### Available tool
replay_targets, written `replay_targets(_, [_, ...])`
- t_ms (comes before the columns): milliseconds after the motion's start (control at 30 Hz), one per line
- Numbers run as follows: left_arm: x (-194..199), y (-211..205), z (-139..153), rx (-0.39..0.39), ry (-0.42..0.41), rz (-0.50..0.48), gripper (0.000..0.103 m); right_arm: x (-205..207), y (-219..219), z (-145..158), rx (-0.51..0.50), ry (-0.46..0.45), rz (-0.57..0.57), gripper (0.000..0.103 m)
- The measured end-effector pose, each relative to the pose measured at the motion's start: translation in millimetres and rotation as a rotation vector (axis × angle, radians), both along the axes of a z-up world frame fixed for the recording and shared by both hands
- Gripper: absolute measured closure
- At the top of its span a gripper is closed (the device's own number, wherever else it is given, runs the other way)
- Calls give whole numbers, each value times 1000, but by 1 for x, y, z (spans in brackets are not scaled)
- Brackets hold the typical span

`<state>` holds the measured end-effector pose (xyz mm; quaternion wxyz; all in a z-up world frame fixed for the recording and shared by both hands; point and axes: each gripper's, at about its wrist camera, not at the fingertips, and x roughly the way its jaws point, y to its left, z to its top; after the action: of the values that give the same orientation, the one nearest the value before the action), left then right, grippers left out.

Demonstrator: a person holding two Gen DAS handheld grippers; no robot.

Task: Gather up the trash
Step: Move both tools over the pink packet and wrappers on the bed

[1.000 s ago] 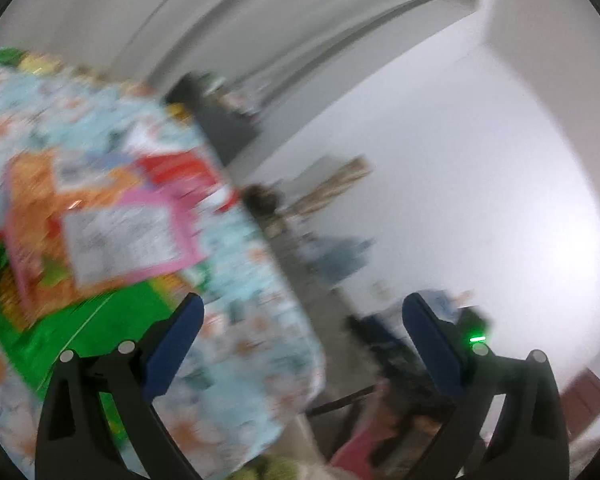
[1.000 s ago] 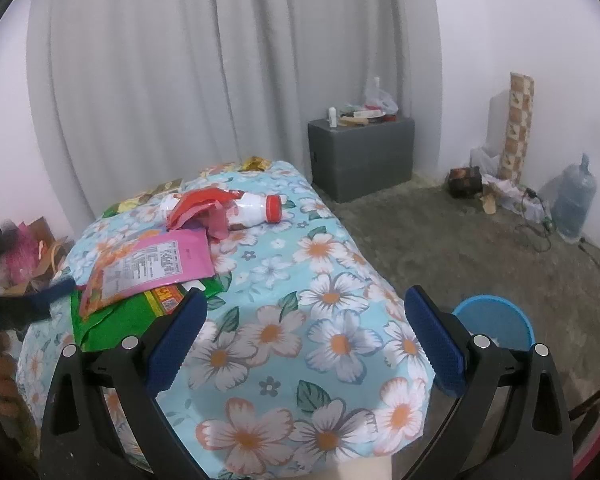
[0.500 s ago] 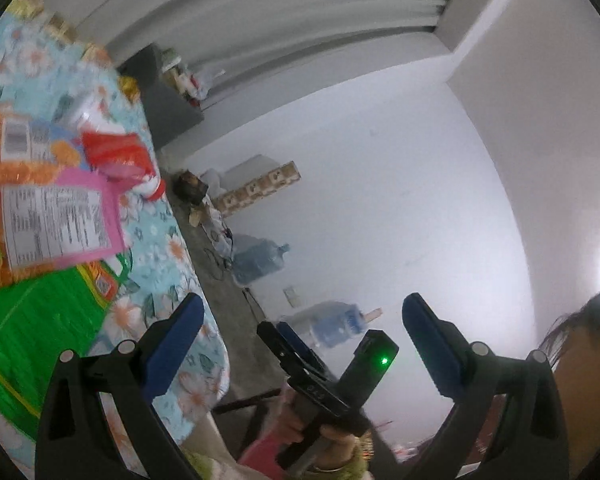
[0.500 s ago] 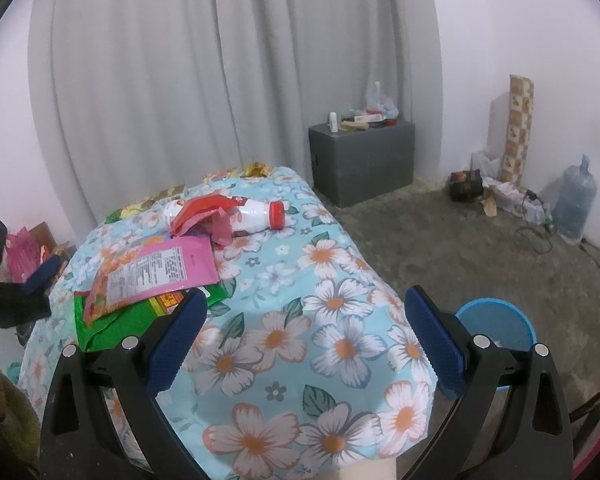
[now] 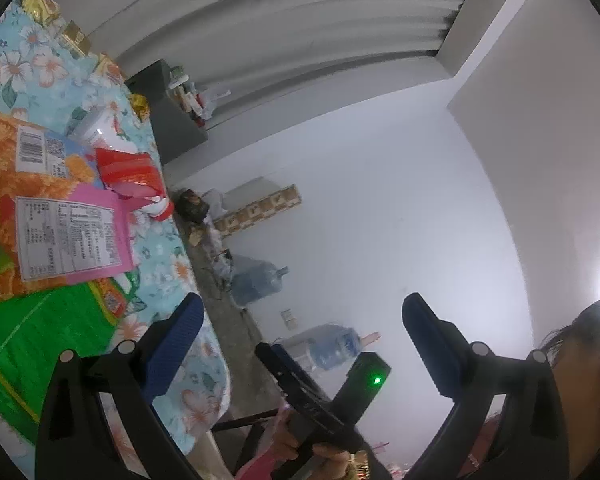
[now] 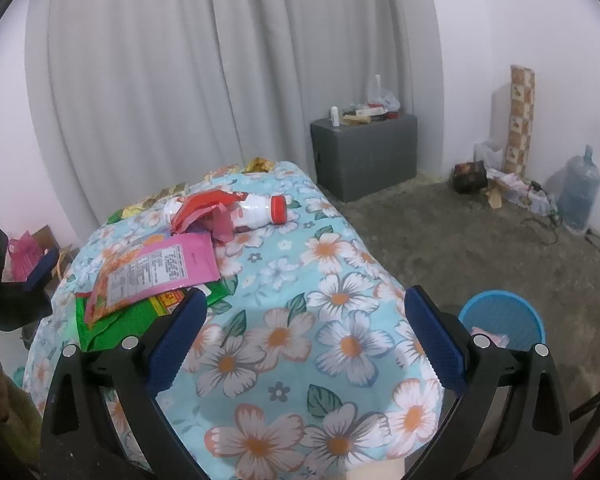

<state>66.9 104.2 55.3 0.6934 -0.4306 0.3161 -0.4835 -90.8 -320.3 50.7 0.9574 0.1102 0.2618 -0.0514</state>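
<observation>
A table with a flowered cloth (image 6: 340,280) carries the trash. On it lie a pink and orange snack bag (image 6: 168,268), a green bag (image 6: 116,320) under that, a red wrapper (image 6: 200,208) and a white bottle with a red cap (image 6: 260,210) on its side. My right gripper (image 6: 306,300) hovers open over the cloth's near end, holding nothing. My left gripper (image 5: 300,312) is open and empty at the table's left side, tilted, with the snack bag (image 5: 72,240), green bag (image 5: 40,332) and red wrapper (image 5: 128,168) to its left. A blue bin (image 6: 500,295) stands on the floor at the right.
A grey cabinet (image 6: 364,152) with small items stands by the curtain. A water jug (image 6: 580,188), cables and a patterned roll (image 6: 520,120) line the right wall. Gold wrappers (image 6: 256,166) lie at the table's far edge. A person's hand (image 5: 328,450) holds the right gripper.
The left wrist view has swung off the table top toward the wall and settled; the blur is gone. The right gripper has barely shifted. Both stay open.
</observation>
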Motion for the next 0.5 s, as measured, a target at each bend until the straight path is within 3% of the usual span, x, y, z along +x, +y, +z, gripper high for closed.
replay_targets(167, [1,1,1,25,-17,-4,6,2,0,-3,10,5,-2,8])
replay_targets(500, [-8,20,15,110,-141,147,6,2,-7,-8,56,14,1,8])
